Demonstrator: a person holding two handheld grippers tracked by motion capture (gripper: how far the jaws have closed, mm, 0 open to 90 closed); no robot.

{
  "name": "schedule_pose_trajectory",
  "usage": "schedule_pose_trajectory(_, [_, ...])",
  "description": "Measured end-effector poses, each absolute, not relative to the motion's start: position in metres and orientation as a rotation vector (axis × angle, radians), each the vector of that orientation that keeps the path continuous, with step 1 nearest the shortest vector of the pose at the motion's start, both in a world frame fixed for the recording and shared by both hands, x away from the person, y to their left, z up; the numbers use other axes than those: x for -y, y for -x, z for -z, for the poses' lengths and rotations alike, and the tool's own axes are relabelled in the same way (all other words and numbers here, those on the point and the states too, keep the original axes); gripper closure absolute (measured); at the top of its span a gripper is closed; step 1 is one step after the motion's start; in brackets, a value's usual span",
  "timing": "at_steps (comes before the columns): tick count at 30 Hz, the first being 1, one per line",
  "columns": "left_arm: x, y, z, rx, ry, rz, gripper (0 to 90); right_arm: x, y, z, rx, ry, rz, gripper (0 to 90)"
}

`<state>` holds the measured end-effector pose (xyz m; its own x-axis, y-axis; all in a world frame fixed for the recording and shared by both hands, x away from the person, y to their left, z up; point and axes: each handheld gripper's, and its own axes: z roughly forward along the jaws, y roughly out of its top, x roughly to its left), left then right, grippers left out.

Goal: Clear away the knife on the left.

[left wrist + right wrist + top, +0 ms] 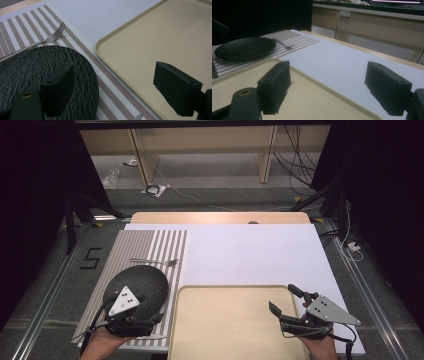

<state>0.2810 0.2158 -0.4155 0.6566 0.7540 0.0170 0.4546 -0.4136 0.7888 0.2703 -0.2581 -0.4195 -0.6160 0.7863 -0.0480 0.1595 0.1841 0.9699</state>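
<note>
Hovering over a black plate [142,282] and a beige tray [235,330], both claws stand released.

From the high view, the left claw [135,320] sits above the near edge of the textured black plate, which lies on a striped placemat [150,245] at the left of the white surface [250,255]. Its own view shows one jaw over the plate and the other over the tray, nothing between them. A silver fork [155,262] lies on the placemat just beyond the plate, tines toward the tray. The right claw [285,302] hangs above the tray's right side, jaws wide apart and gripping nothing; one jaw is over the tray and the other over the white surface.
</note>
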Motion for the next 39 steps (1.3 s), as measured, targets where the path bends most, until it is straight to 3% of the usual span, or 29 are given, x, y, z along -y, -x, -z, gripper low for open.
schedule_pose_trajectory(39, [-0.285,-0.264,0.436,-1.121,-2.358,-0.493,20.8,0.256,-0.271,0.421,-1.931,-0.878,-1.441,21.8])
